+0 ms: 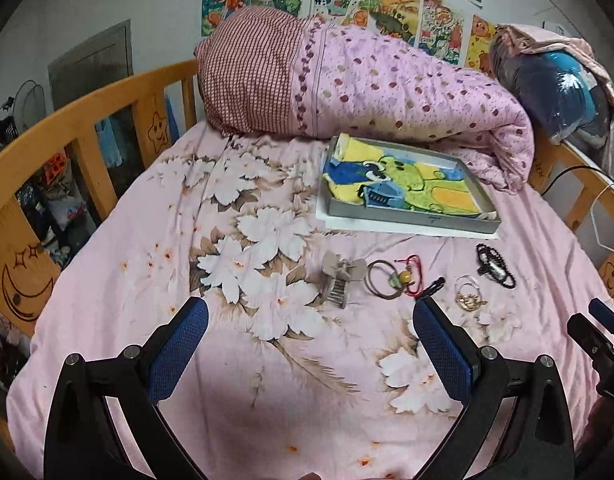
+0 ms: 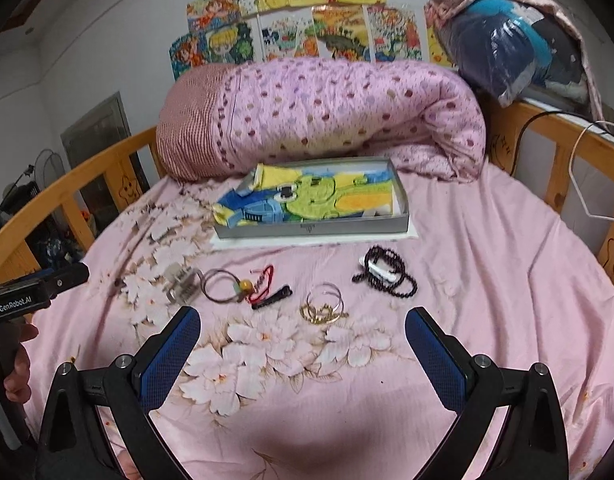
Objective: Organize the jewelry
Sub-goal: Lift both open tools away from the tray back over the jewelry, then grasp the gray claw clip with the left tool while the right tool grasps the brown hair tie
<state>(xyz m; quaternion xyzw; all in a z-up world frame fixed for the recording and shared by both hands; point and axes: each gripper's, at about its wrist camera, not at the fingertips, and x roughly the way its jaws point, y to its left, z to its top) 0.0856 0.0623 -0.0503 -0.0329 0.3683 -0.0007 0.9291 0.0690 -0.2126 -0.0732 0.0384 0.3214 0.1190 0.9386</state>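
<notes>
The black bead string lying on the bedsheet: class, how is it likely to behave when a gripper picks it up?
The black bead string lies in loose loops, so it is probably floppy and would dangle from one pinch point. Its small round beads may slip between the pads. The white piece lying within its loops might come along.

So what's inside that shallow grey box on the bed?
The shallow grey box holds a folded yellow, green and blue cartoon towel that covers nearly its whole floor. No jewelry lies on top; anything beneath the towel is hidden.
</notes>
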